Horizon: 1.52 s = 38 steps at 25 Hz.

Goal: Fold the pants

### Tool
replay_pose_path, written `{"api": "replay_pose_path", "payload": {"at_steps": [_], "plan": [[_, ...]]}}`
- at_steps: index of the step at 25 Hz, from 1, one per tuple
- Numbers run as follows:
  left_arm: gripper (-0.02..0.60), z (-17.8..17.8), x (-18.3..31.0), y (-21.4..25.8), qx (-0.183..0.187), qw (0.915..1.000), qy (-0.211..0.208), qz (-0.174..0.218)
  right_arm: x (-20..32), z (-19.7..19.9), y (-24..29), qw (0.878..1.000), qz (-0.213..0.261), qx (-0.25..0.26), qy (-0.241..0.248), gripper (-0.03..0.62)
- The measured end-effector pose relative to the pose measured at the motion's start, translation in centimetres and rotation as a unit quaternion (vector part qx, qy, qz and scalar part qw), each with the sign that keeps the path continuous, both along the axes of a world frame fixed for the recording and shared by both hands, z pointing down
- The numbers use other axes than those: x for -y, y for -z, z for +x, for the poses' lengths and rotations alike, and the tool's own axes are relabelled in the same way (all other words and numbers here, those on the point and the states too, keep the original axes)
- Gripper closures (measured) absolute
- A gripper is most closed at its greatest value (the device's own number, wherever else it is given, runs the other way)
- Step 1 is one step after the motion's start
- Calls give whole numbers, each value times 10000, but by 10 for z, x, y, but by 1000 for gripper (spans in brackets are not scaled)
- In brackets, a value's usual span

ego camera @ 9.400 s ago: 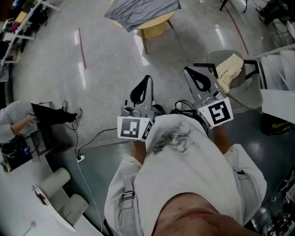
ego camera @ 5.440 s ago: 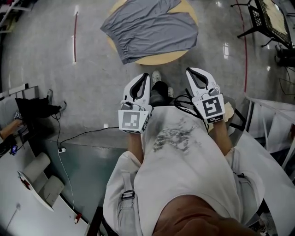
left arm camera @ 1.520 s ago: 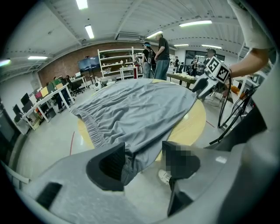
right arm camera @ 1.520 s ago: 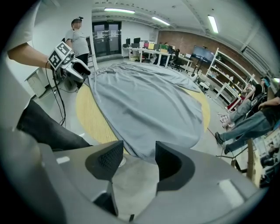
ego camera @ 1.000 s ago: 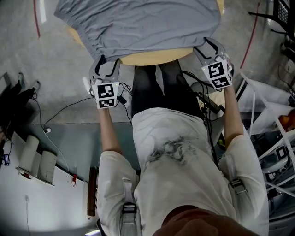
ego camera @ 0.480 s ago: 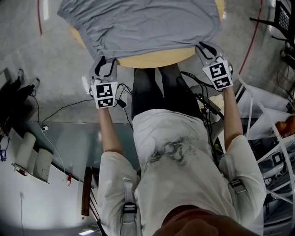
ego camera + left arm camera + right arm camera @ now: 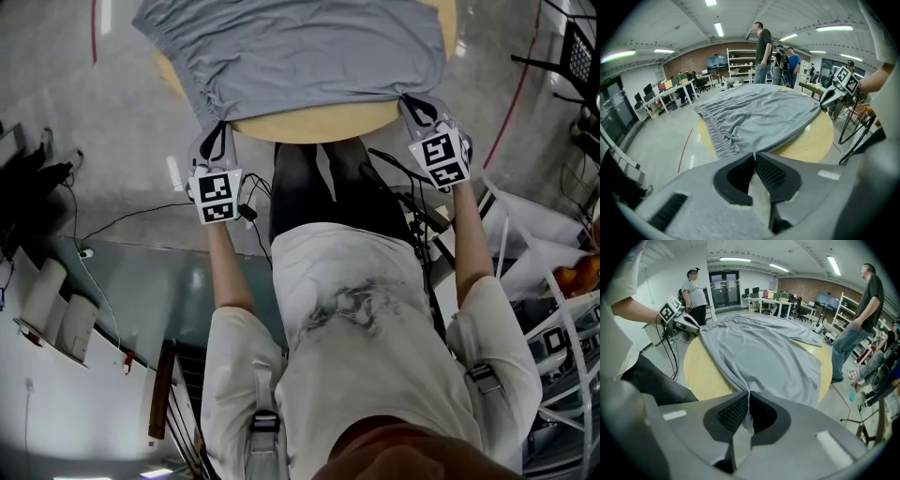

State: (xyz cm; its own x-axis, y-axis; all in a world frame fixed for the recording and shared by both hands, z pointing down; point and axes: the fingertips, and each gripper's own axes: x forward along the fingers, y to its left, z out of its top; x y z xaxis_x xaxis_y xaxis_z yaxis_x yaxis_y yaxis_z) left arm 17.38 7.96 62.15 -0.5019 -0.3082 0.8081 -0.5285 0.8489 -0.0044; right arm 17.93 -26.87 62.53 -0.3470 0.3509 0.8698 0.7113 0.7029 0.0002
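Observation:
Grey pants [image 7: 300, 47] lie spread across a round wooden table [image 7: 309, 122], their near edge hanging over its rim. My left gripper [image 7: 214, 141] is at the near left corner by the gathered waistband. Its jaws have just been closing and now pinch the cloth [image 7: 759, 112] at their tips [image 7: 753, 154]. My right gripper [image 7: 417, 105] is at the near right corner. Its jaws have also just closed, and a fold of the fabric [image 7: 759, 352] is caught between them [image 7: 748, 393]. Each gripper shows in the other's view, the right gripper [image 7: 829, 96] and the left gripper [image 7: 691, 324].
Several people stand beyond the table [image 7: 764, 47], and one stands at its right side [image 7: 858, 310]. Black cables [image 7: 141, 220] trail on the floor at the left. White wire racks [image 7: 562, 309] crowd the right. Desks and shelves line the far walls.
Both grippers' jaws stood open at the pants' near edge and have closed onto the cloth. The left corner of the fabric is now bunched toward the left gripper.

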Motion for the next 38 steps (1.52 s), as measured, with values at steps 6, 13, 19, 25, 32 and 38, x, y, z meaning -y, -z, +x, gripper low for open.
{"api": "replay_pose_path", "payload": {"at_steps": [6, 13, 19, 25, 32, 38], "plan": [[557, -1, 1, 17, 76, 9997, 230, 77, 1, -10, 17, 9999, -75, 123, 27, 574], [557, -3, 0, 27, 128, 9992, 285, 247, 1, -26, 28, 9997, 3, 240, 8, 574], [557, -14, -1, 36, 126, 9985, 59, 524, -4, -47, 36, 9990, 229, 358, -153, 574], [557, -26, -5, 43, 67, 9967, -154, 795, -9, -67, 44, 9974, 446, 380, -422, 574], [557, -50, -11, 50, 84, 9939, -281, 1060, -16, -92, 50, 9947, 776, 399, -537, 574], [557, -70, -19, 54, 71, 9919, -332, 1226, -21, -113, 56, 9919, 1059, 437, -542, 574]]}}
